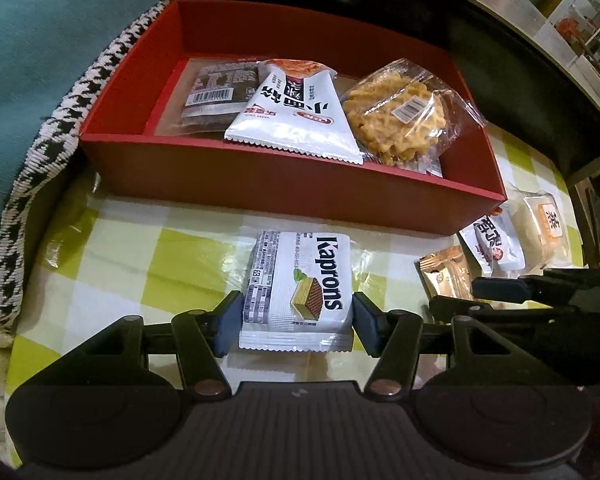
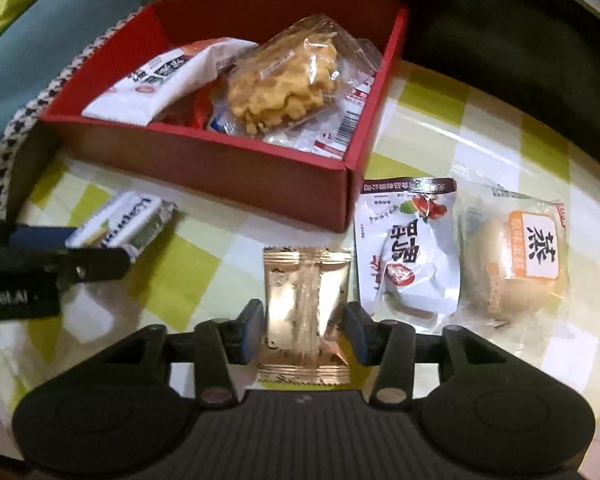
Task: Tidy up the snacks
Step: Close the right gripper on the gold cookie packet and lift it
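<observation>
A white Kaprons wafer packet (image 1: pixel 296 292) sits between the blue pads of my left gripper (image 1: pixel 296 320), which is shut on it just in front of the red box (image 1: pixel 260 184). The right wrist view shows that packet (image 2: pixel 120 220) tilted at the left. A gold foil packet (image 2: pixel 304 308) lies flat on the cloth between the fingers of my right gripper (image 2: pixel 304 332). That gripper is open, with its pads flanking the foil. The box holds a white triangular packet (image 1: pixel 296 116), a clear bag of golden crisp cake (image 1: pixel 400 116) and a dark packet (image 1: pixel 216 96).
On the green-and-white checked cloth (image 2: pixel 204 264), right of the box, lie a white packet with red dates (image 2: pixel 412 256) and a clear-wrapped pastry with an orange label (image 2: pixel 516 264). Houndstooth fabric (image 1: pixel 40 152) and a teal cushion (image 1: pixel 20 60) border the left side. Dark furniture stands behind the box.
</observation>
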